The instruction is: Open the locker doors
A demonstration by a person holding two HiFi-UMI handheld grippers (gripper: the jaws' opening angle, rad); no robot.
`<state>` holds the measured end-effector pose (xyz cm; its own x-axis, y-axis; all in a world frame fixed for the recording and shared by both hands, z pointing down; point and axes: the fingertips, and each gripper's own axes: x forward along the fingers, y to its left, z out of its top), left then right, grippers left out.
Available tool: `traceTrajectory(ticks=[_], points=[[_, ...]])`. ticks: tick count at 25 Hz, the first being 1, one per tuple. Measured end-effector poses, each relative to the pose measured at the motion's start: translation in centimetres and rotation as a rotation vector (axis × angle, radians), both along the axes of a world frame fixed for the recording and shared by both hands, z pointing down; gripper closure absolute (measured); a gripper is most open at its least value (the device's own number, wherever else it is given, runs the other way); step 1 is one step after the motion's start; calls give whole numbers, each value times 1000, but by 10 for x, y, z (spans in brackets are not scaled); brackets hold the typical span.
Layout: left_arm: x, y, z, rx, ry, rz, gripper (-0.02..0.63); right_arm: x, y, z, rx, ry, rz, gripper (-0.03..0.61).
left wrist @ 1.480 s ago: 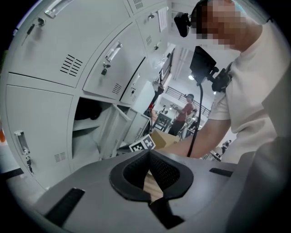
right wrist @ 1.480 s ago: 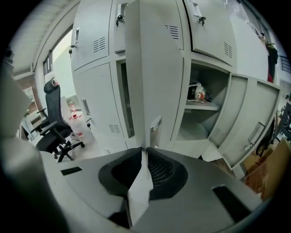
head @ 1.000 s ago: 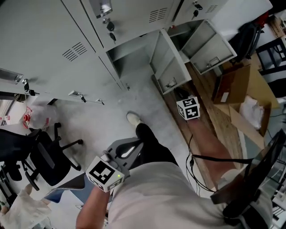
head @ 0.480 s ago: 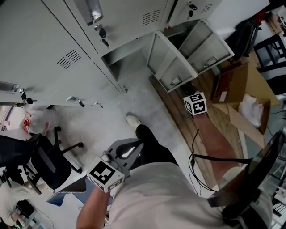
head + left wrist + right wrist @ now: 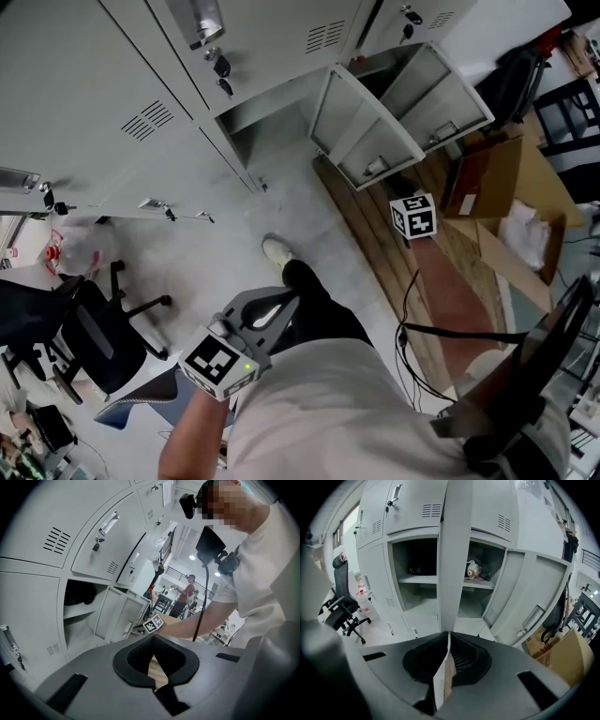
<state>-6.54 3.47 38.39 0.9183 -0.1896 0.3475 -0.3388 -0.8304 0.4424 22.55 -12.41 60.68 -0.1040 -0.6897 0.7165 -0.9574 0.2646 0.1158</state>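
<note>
Grey lockers [image 5: 112, 103] fill the upper left of the head view, and two doors hang open at the bottom row. My right gripper [image 5: 396, 195], under its marker cube [image 5: 413, 216], sits at the free edge of the nearer open door [image 5: 361, 131]. The right gripper view shows that door [image 5: 452, 550] edge-on, running down between the jaws; they have just been closing and now pinch it. A second open door [image 5: 534, 602] stands to its right. My left gripper [image 5: 281, 305] hangs by the person's waist, shut on nothing, away from the lockers.
A black office chair [image 5: 94, 328] stands on the floor at the left. An open cardboard box [image 5: 506, 197] and a wooden board [image 5: 375, 244] lie to the right of the doors. Keys [image 5: 222, 66] hang in closed lockers above. A small white object [image 5: 474, 570] sits on a shelf.
My right gripper has shifted a little to the right with the open door's edge. The left gripper has stayed by the waist.
</note>
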Motion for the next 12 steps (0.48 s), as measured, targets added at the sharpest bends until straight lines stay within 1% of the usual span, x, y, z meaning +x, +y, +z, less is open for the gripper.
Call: traceTrajectory(ticks=[7,10,12], points=[[-13,0,-2,13,4,-44,603,-1,7,-1,2,2,60,551],[-21,3,-4,19,14,-67,603,-12,19,1,-4,-16,85,551],[-26,5,-5,21,16,-85,603,-27,28,1,-9,-38,87,551]])
